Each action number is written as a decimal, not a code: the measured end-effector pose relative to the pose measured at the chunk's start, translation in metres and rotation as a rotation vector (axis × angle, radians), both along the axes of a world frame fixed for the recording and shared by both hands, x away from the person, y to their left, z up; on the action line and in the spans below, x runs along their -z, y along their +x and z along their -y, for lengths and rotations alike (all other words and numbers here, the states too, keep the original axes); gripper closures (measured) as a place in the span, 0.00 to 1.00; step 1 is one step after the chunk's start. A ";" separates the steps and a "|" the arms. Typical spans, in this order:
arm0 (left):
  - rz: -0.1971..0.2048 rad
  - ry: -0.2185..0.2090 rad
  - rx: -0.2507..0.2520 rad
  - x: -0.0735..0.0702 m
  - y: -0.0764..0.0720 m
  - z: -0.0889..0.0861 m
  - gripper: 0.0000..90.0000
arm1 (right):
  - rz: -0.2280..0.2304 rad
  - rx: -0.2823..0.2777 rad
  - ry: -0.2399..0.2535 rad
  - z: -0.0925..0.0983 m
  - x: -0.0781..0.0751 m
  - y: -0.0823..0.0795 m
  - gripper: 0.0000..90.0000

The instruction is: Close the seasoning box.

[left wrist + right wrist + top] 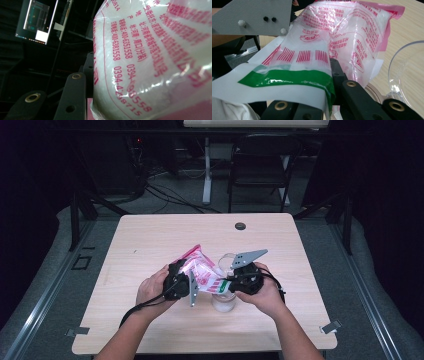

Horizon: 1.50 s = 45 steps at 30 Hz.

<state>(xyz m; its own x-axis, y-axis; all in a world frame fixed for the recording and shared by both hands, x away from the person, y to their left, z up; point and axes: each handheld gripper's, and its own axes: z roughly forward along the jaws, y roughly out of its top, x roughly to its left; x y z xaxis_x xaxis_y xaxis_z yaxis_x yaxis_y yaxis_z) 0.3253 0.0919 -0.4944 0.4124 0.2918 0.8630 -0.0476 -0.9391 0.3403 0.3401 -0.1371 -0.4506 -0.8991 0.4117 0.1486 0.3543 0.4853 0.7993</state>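
A bag (202, 272) of white powder held between two hand-held grippers above a table (150, 240).
The left hand-held gripper (186, 281) clamps the bag's body, jaws half closed; the right hand-held gripper (231, 282) is pinched tight on its green-striped end, over a clear glass (223, 301).

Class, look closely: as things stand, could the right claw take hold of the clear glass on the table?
Probably not yet. The right claw is shut on the end of the plastic bag, which the left claw also grips. The clear glass stands right beside it, so the distance looks short, but the bag would have to be released first.
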 end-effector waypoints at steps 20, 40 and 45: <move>0.039 0.078 0.024 -0.008 -0.003 0.007 0.71 | 0.047 0.042 -0.045 0.006 0.004 -0.003 1.00; 0.083 0.130 0.028 -0.006 -0.004 0.011 0.72 | 0.021 0.043 -0.062 0.008 0.012 0.001 1.00; 0.101 0.138 0.033 -0.005 -0.004 0.011 0.72 | 0.015 0.034 -0.072 0.008 0.013 0.002 1.00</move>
<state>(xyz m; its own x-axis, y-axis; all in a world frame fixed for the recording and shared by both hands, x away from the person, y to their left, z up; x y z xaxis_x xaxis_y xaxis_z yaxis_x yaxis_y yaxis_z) 0.3217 0.0804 -0.4891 0.3294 0.1555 0.9313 -0.1065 -0.9739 0.2003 0.3417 -0.1446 -0.4635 -0.8863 0.4512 0.1040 0.3597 0.5296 0.7682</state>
